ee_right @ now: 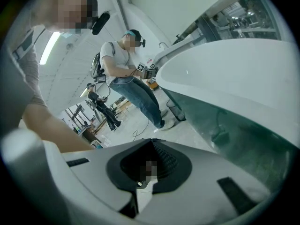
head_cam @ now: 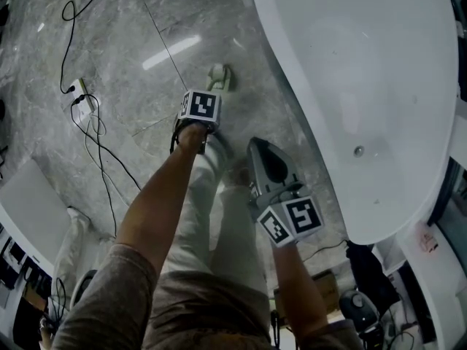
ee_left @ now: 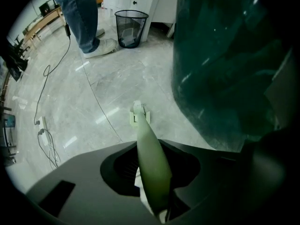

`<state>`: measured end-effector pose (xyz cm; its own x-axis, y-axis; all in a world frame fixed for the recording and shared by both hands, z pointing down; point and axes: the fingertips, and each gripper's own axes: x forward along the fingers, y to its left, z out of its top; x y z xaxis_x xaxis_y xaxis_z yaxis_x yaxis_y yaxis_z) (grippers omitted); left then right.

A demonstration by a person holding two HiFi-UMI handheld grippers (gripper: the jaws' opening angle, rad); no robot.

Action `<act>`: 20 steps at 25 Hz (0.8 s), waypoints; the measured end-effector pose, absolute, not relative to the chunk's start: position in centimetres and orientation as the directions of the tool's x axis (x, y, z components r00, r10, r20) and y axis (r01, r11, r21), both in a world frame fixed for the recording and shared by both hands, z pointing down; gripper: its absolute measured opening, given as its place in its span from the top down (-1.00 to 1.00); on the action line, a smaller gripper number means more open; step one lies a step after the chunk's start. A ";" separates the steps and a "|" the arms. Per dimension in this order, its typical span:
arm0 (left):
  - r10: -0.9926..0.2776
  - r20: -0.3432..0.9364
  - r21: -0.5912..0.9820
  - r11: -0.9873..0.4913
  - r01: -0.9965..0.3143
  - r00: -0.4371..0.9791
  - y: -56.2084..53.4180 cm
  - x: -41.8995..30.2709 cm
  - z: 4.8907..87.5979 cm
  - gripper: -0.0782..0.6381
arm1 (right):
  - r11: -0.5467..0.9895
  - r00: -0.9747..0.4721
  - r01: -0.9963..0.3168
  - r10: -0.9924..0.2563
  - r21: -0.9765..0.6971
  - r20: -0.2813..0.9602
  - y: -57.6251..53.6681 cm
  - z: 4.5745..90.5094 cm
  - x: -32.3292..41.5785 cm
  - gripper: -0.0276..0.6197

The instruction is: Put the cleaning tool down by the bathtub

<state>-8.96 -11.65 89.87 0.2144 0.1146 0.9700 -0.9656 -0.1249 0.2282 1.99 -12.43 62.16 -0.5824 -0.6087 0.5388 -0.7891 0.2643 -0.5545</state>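
Left gripper [ee_left: 161, 209]: jaws clamped on the pale green handle of the cleaning tool [ee_left: 149, 153]. The tool points downward, its head low at the marble floor [ee_left: 117, 83], near the bathtub [ee_left: 225, 69] outer wall. Right gripper [ee_right: 138, 197]: jaws closed together, empty, beside the bathtub. A wire wastebasket [ee_left: 131, 27] stands past the bathtub's far end.
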 end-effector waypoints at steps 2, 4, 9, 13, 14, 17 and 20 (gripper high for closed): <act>0.107 0.969 0.234 -0.127 -0.964 0.221 -11.8 -8.7 89.2 0.46 | 0.269 -0.585 -0.787 -0.608 -0.555 0.536 -12.5 61.8 1.9 0.91; 0.104 0.969 0.238 -0.131 -0.962 0.225 -11.8 -8.6 88.6 0.46 | 0.275 -0.588 -0.785 -0.610 -0.555 0.531 -12.7 61.3 1.8 0.91; 0.109 0.969 0.235 -0.137 -0.962 0.222 -11.3 -8.6 88.0 0.41 | 0.287 -0.595 -0.781 -0.611 -0.554 0.522 -13.0 60.2 1.6 0.91; 0.085 0.974 0.219 -0.146 -0.965 0.208 -11.6 -9.0 87.9 0.36 | 0.289 -0.596 -0.780 -0.612 -0.555 0.519 -12.8 60.2 1.6 0.91; 0.077 0.976 0.213 -0.151 -0.965 0.203 -11.7 -9.1 87.9 0.32 | 0.288 -0.596 -0.780 -0.612 -0.555 0.520 -12.6 60.2 1.6 0.91; 0.066 0.977 0.212 -0.158 -0.964 0.204 -11.6 -9.3 87.6 0.31 | 0.283 -0.597 -0.779 -0.609 -0.560 0.523 -12.2 60.2 1.5 0.91; 0.062 0.977 0.213 -0.158 -0.964 0.206 -11.5 -9.6 87.1 0.28 | 0.282 -0.599 -0.777 -0.608 -0.564 0.521 -12.1 59.8 1.3 0.92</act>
<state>-9.56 -11.51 87.11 0.2056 0.0616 0.9767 -0.9642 -0.1578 0.2129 1.27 -12.07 59.82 -0.5987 -0.6083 0.5211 -0.7766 0.2816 -0.5635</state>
